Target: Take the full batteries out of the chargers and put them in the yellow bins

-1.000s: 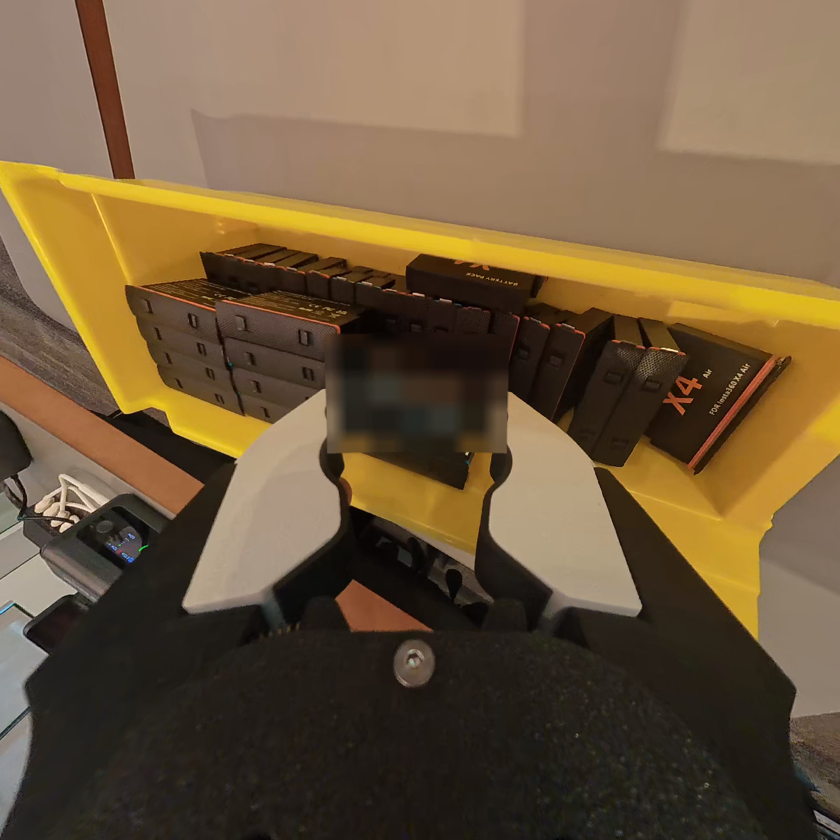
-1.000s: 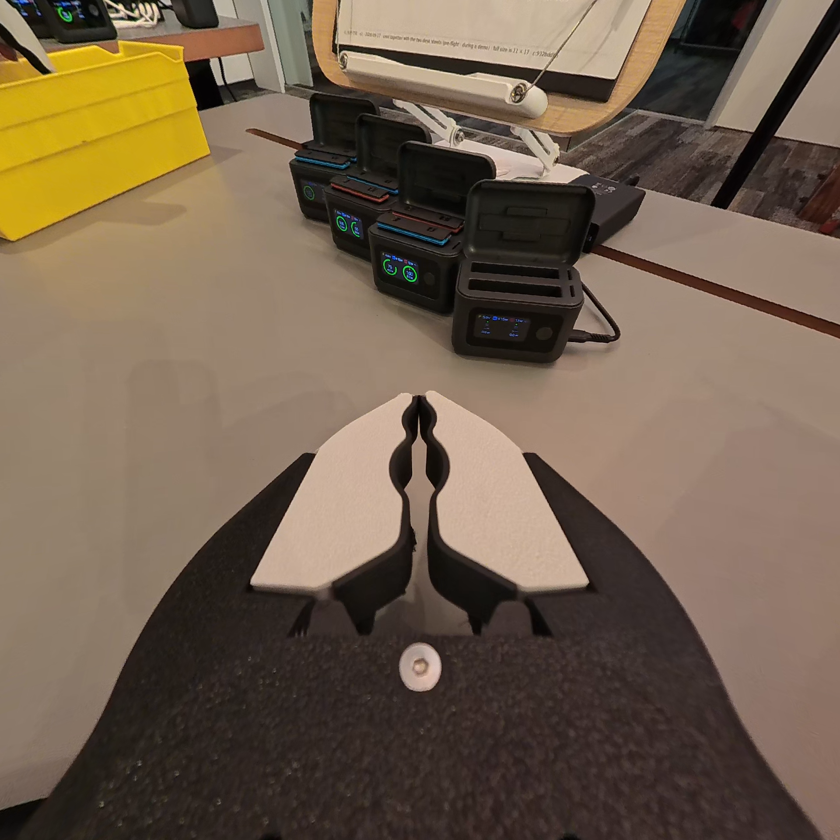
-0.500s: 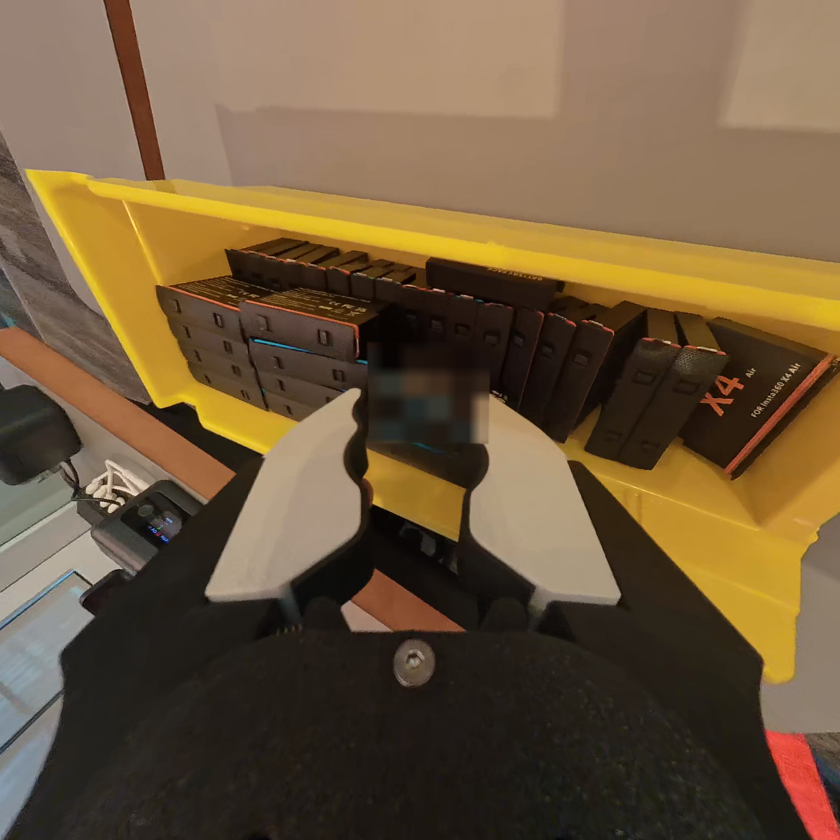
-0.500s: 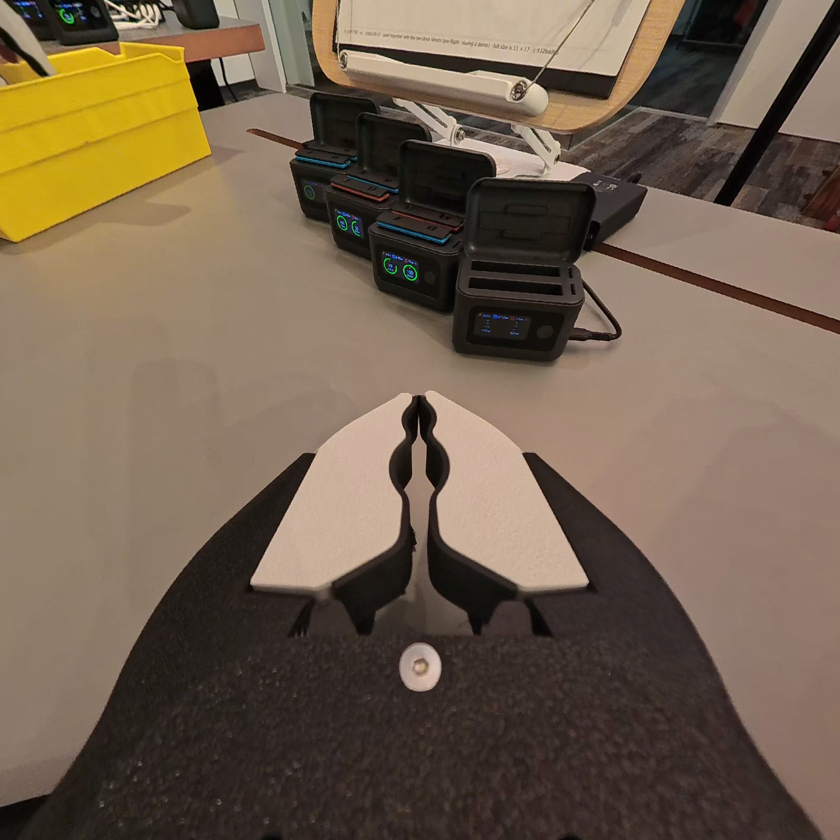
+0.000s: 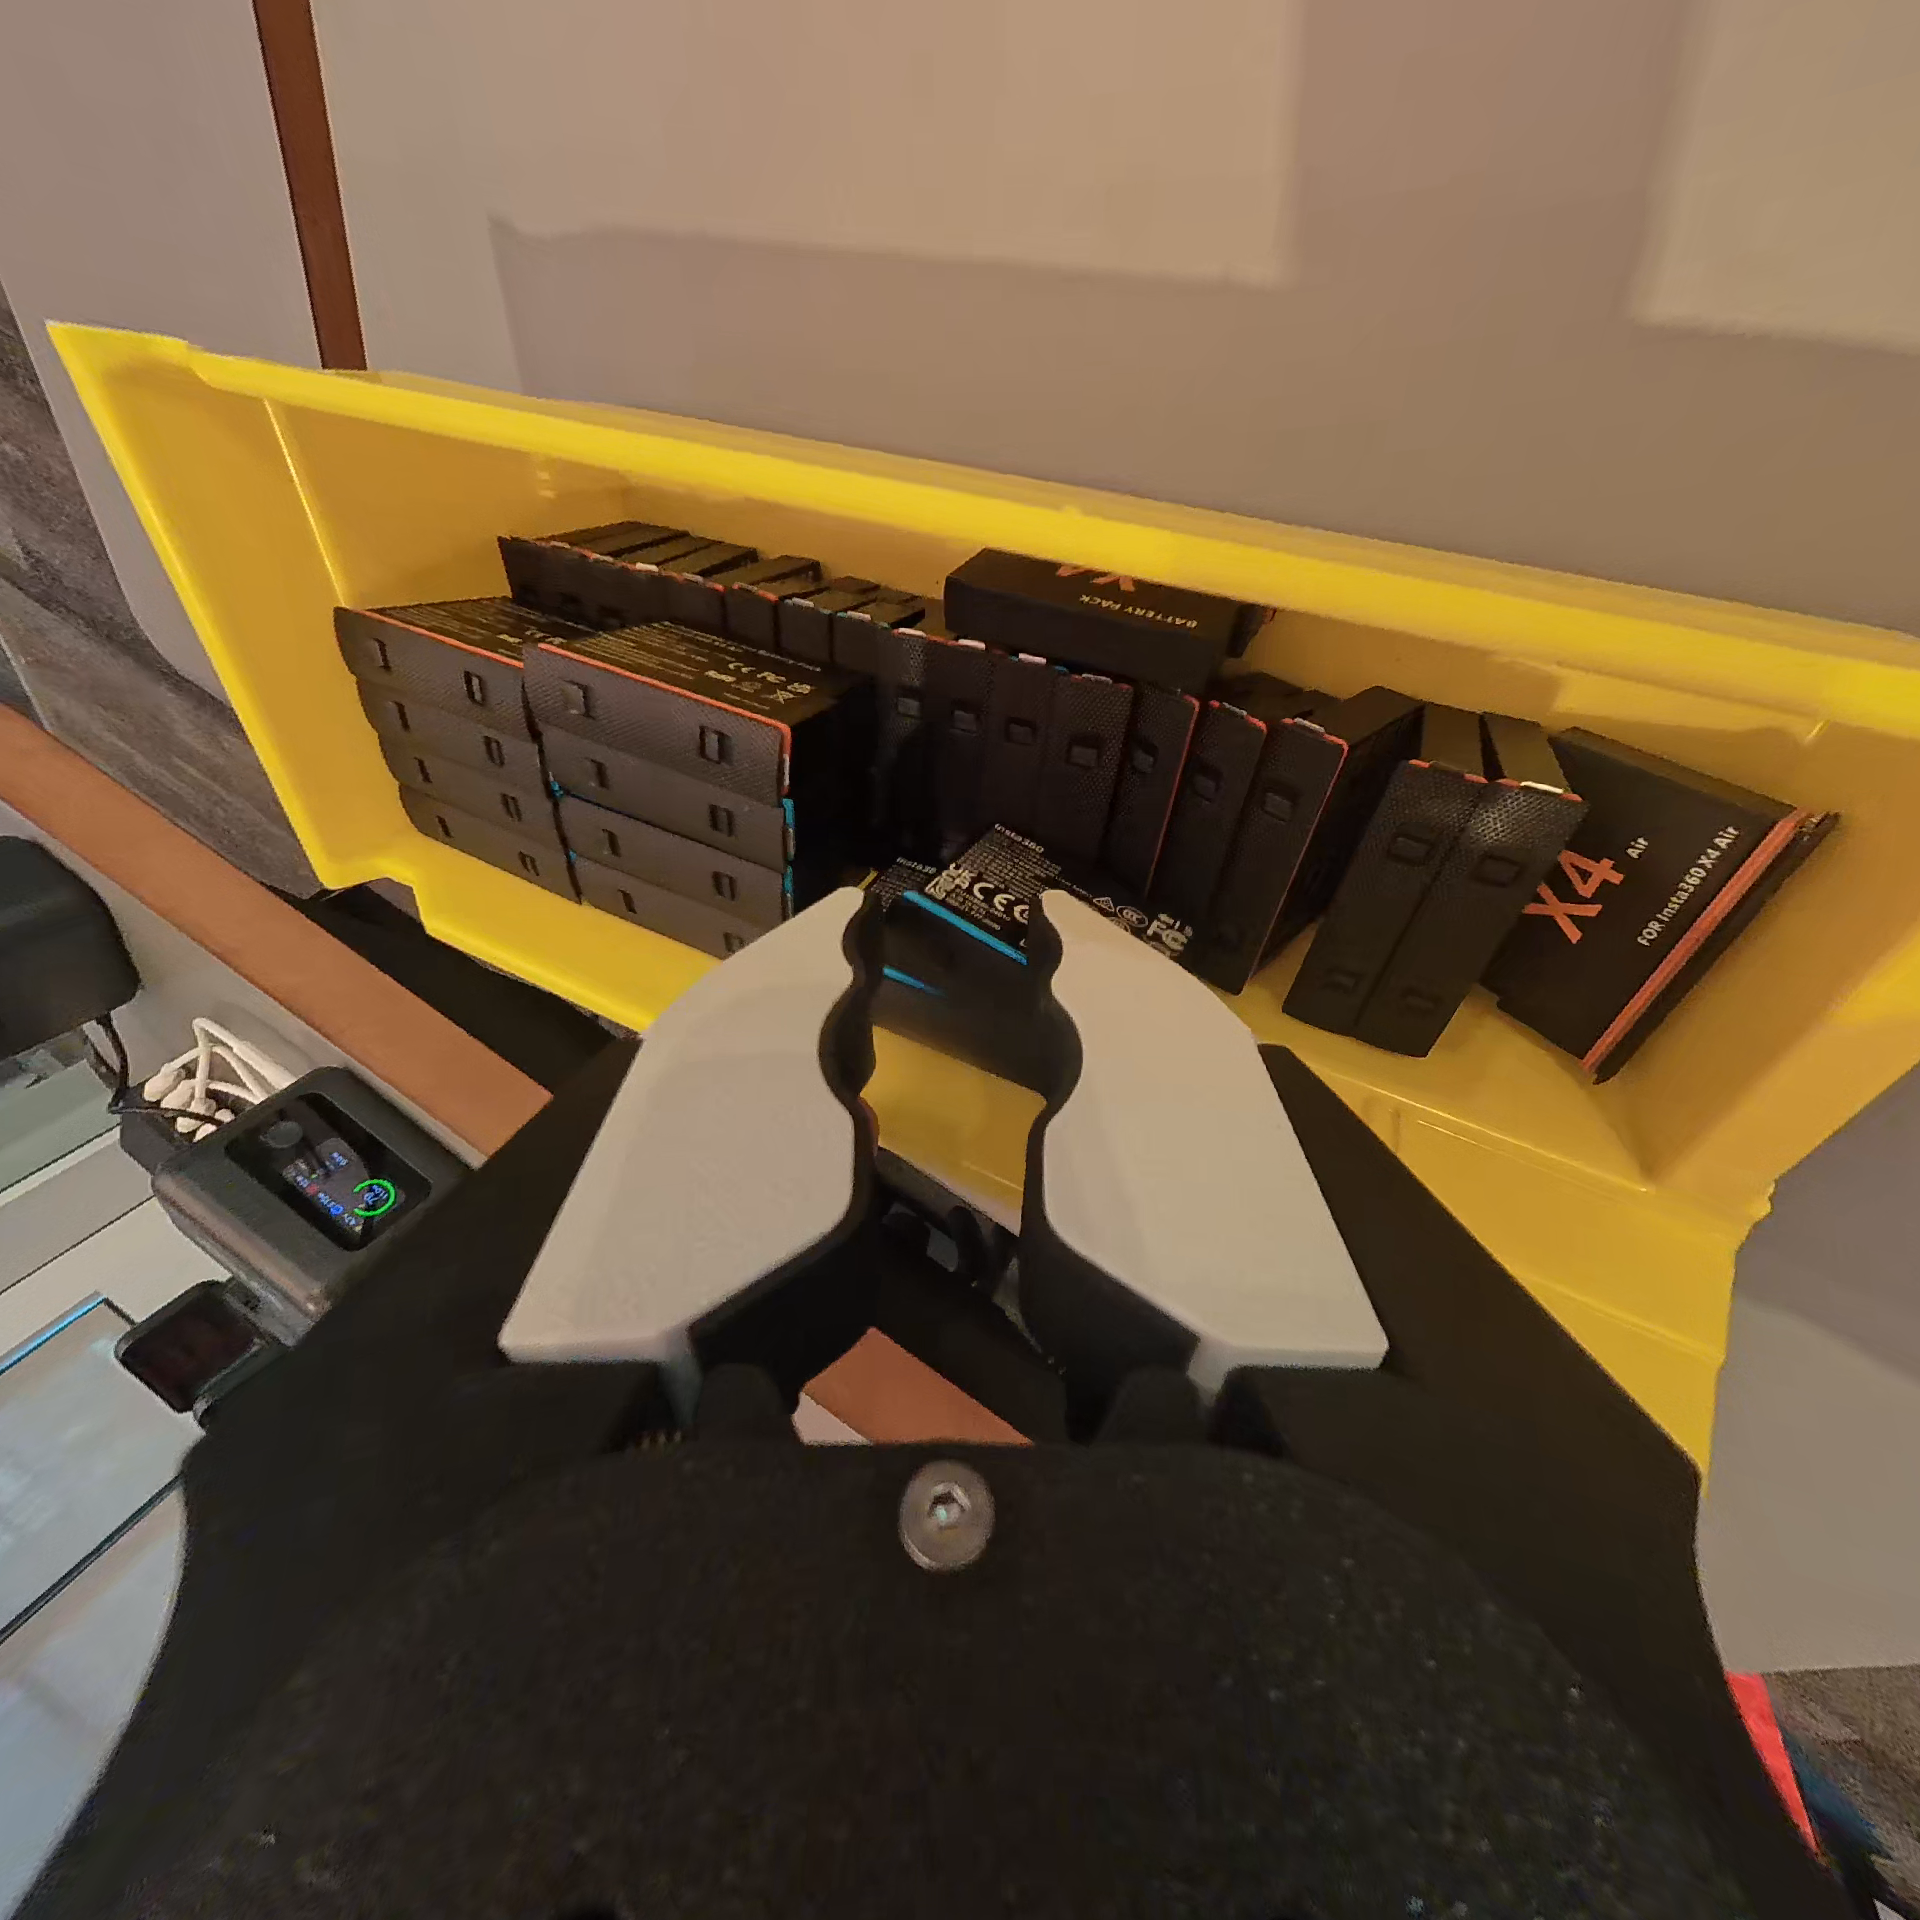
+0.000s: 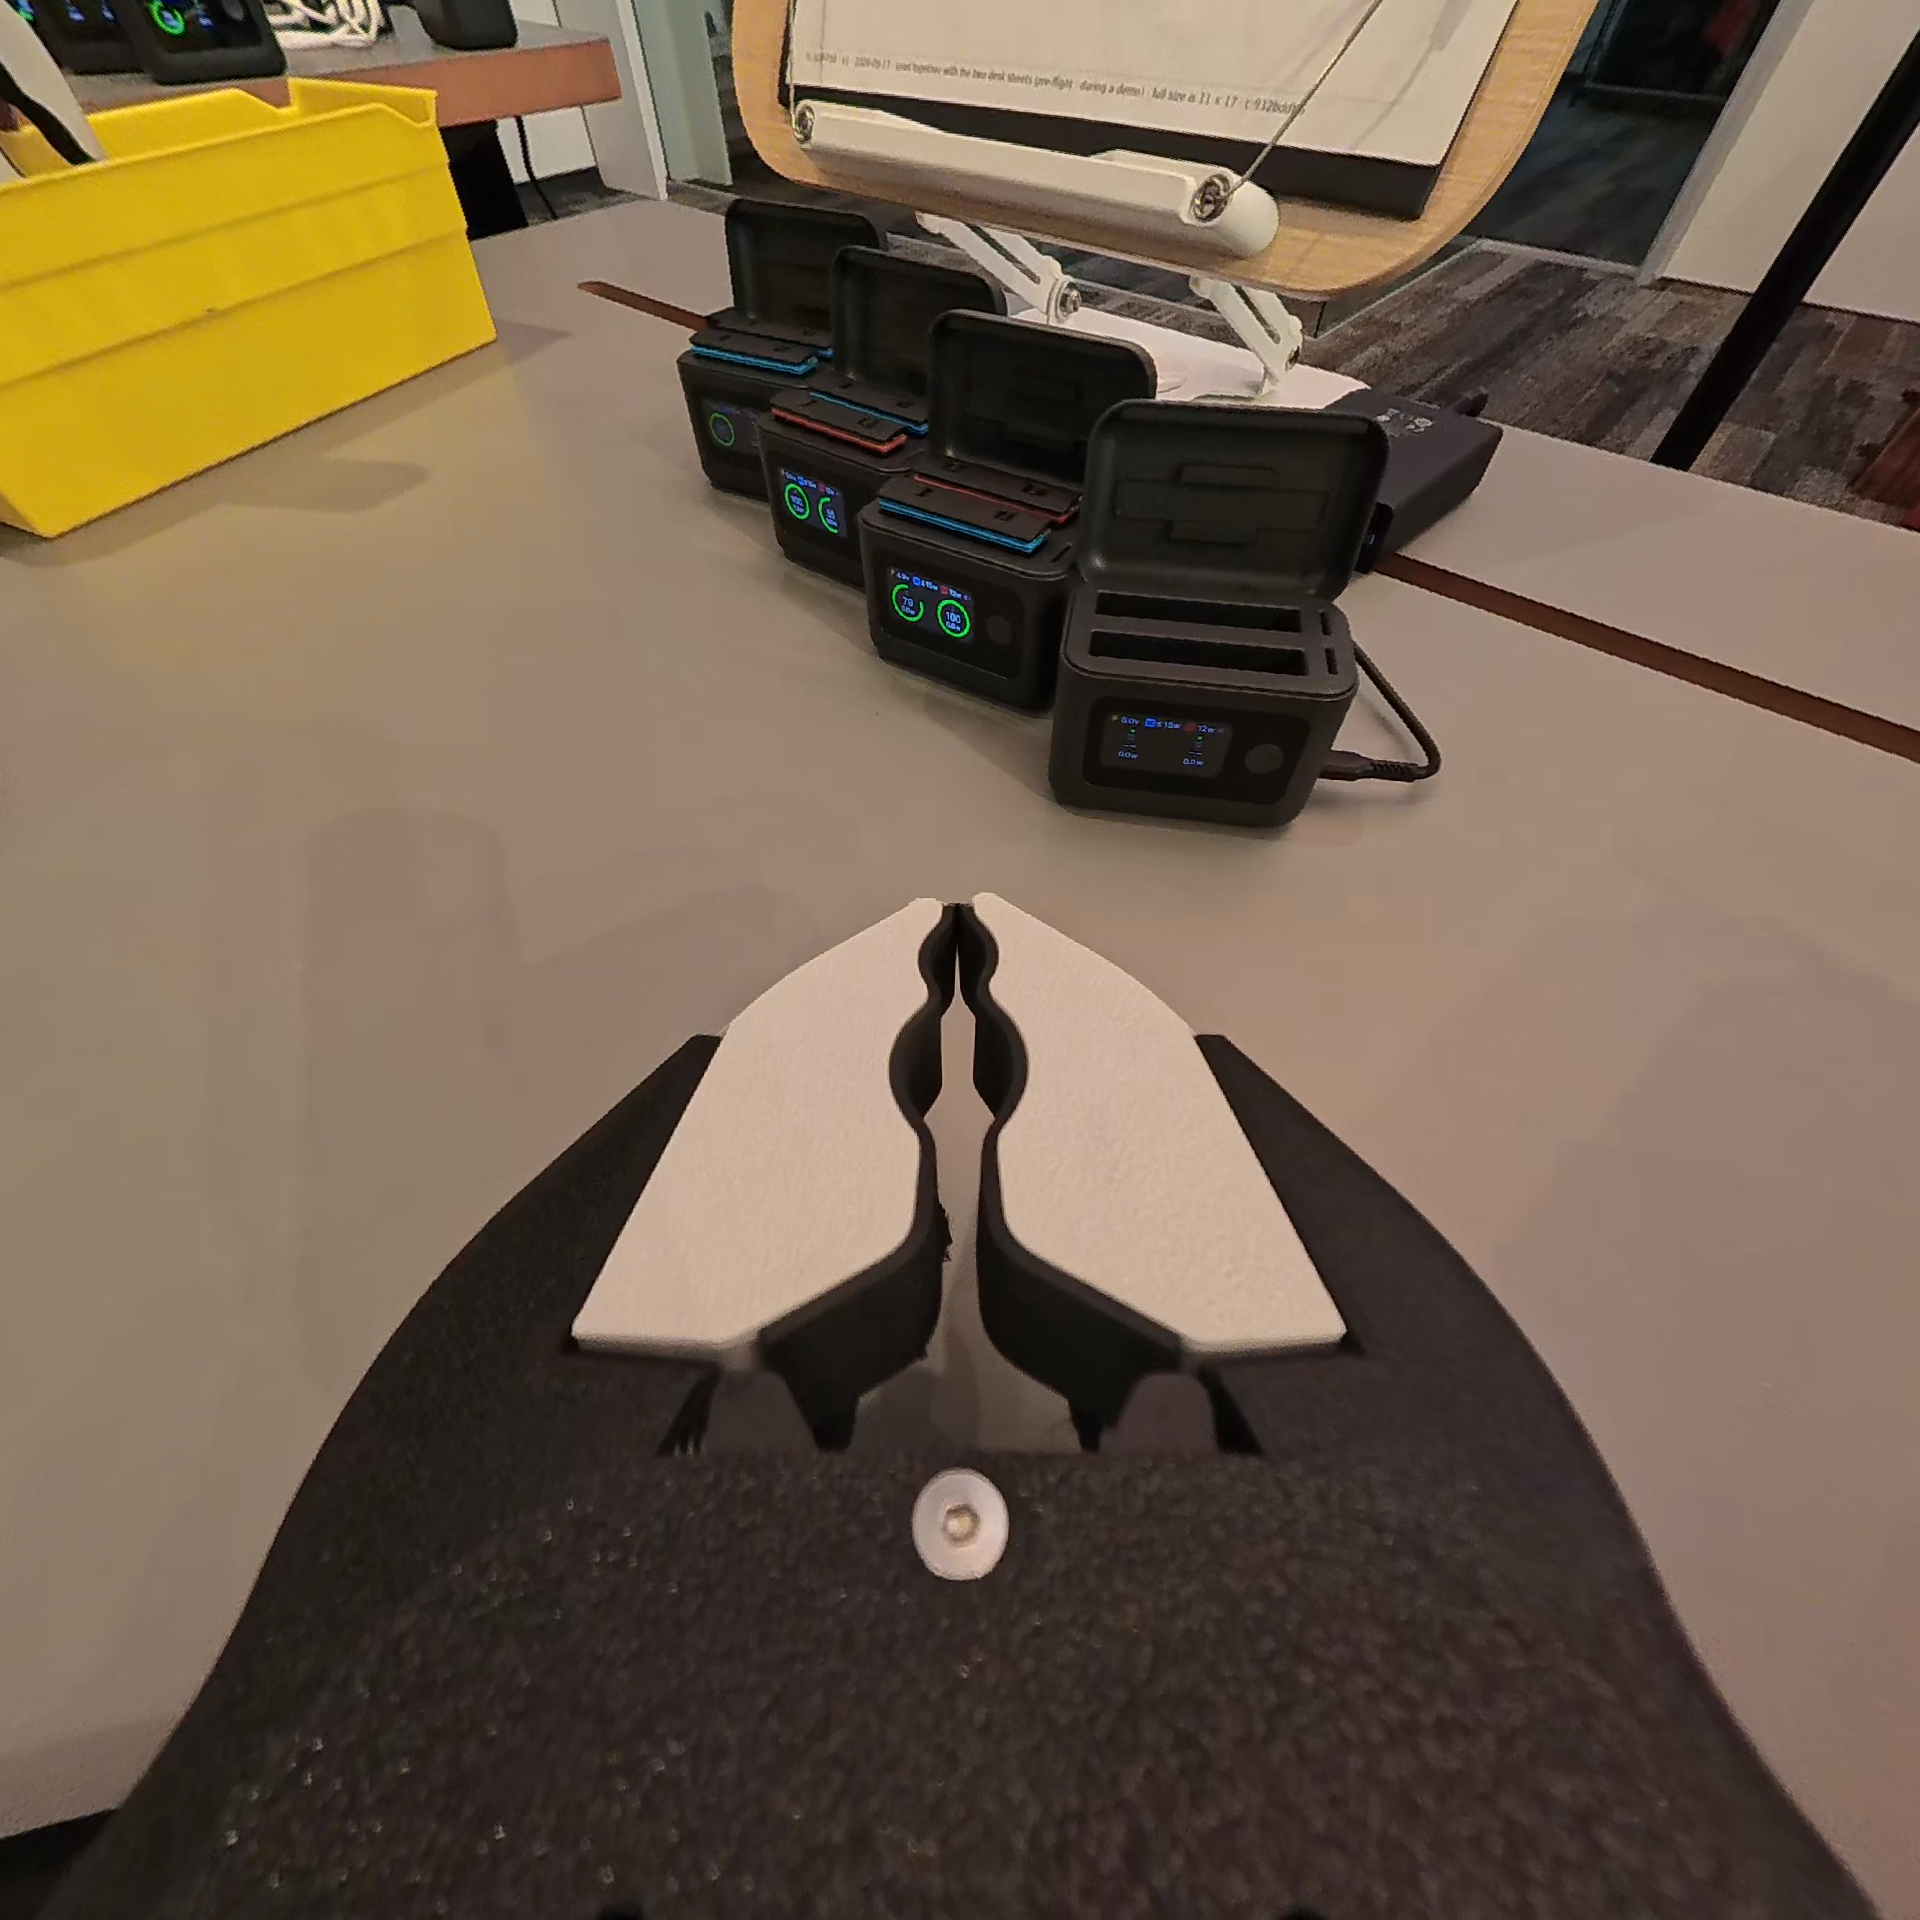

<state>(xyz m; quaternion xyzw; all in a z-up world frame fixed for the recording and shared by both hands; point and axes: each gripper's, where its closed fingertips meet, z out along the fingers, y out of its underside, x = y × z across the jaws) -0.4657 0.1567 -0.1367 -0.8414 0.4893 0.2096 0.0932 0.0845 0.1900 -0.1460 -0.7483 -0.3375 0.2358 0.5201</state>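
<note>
In the left wrist view the yellow bin (image 5: 1351, 1101) holds several black batteries, stacked at the left and standing in rows at the right. A blue-edged battery (image 5: 997, 883) leans in the bin's front just beyond my fingertips. It is wider than the gap between them. My left gripper (image 5: 956, 914) is partly open and holds nothing. My right gripper (image 6: 958, 909) is shut and empty, low over the grey table. Ahead of it stands a row of chargers with lids up. The nearest charger (image 6: 1195, 727) has empty slots. The one behind it (image 6: 966, 623) holds a blue-edged and a red-edged battery.
A yellow bin (image 6: 229, 291) stands at the table's far left, with a white finger (image 6: 31, 104) over it. A wood-rimmed board on a white arm (image 6: 1091, 177) hangs behind the chargers, by a black power brick (image 6: 1434, 457). Another charger (image 5: 312, 1184) and white cables (image 5: 208, 1081) lie below the bin. The gap from one gripper's tips to the other's is roughly 55 cm. It is some 25 cm from my left tips to the charger (image 5: 312, 1184).
My left gripper's jaws have narrowed from wide apart to a small gap, and the battery now rests in the bin beyond the tips. The right gripper has not moved.
</note>
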